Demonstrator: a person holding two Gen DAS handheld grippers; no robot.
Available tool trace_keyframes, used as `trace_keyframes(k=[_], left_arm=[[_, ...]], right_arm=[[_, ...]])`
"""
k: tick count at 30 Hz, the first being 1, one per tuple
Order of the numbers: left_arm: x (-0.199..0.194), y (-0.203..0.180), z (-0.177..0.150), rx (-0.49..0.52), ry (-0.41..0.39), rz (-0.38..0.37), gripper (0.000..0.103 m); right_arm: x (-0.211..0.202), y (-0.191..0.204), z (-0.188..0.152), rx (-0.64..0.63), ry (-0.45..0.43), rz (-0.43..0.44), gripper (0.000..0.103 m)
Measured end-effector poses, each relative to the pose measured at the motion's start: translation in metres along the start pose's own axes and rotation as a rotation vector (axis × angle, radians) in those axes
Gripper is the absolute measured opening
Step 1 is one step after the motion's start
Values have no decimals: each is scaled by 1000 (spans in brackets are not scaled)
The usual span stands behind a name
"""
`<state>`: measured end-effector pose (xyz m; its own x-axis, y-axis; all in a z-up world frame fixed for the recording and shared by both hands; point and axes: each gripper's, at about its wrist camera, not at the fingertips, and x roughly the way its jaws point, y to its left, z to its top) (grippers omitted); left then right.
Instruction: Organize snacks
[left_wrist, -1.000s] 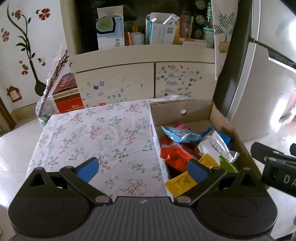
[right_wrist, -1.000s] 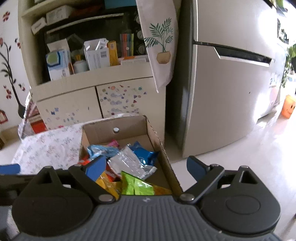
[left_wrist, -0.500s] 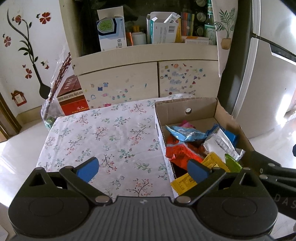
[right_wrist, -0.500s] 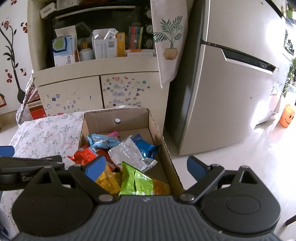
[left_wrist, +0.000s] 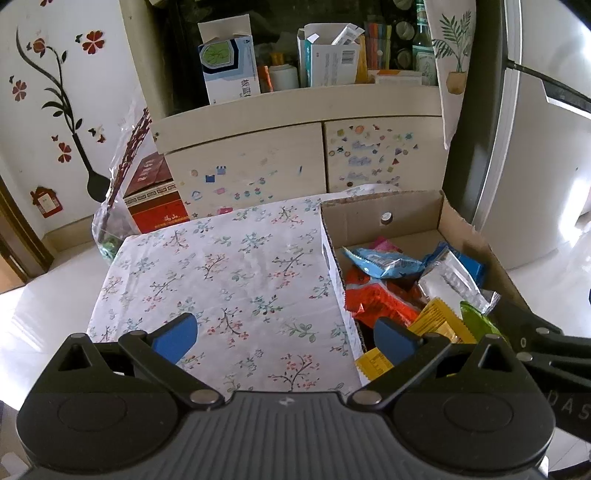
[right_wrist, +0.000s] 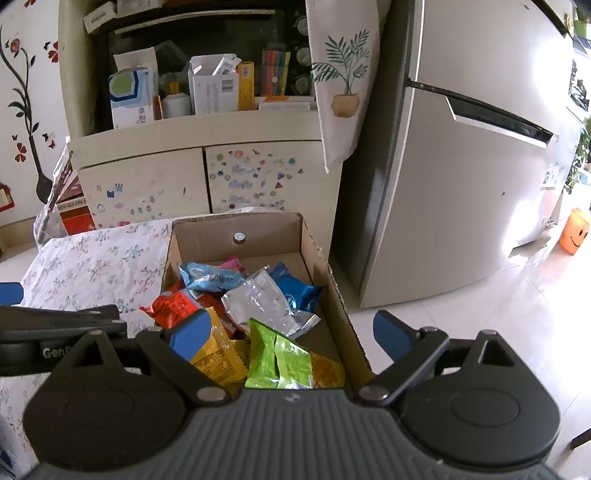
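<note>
An open cardboard box (right_wrist: 325, 280) (left_wrist: 413, 214) sits at the right end of a table under a floral cloth (left_wrist: 229, 273). Several snack packets lie piled in it: light blue (right_wrist: 210, 277), silver (right_wrist: 266, 302), dark blue (right_wrist: 295, 291), red-orange (right_wrist: 173, 306), yellow (right_wrist: 218, 354) and green (right_wrist: 277, 354). My right gripper (right_wrist: 291, 332) hovers open above the box's near end, nothing between its blue pads. Over the cloth and the box's left wall my left gripper (left_wrist: 284, 336) stands open and empty. Each gripper's black frame shows at the edge of the other's view.
Behind the table stands a cream cabinet (left_wrist: 295, 162) with stickers and a shelf of cartons. A fridge (right_wrist: 461, 184) rises to the right of the box. A red box (left_wrist: 155, 199) and a plastic bag sit on the floor at the back left. Pale tiled floor surrounds the table.
Both views have shifted slightly, so the box and cabinet sit a little further right in each. Both grippers stay open and the packets have not moved.
</note>
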<state>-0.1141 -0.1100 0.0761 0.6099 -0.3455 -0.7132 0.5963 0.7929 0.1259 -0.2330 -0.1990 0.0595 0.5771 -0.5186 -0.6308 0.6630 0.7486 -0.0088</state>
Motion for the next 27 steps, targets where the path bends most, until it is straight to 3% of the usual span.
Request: trace_keyframes(k=[10, 27], left_arm=[[0, -1, -2, 21, 31, -2, 103], [4, -8, -8, 71, 127, 0, 103]], right_arm=[[1, 0, -3, -6, 29, 16, 95], [3, -2, -6, -2, 168, -11, 95]])
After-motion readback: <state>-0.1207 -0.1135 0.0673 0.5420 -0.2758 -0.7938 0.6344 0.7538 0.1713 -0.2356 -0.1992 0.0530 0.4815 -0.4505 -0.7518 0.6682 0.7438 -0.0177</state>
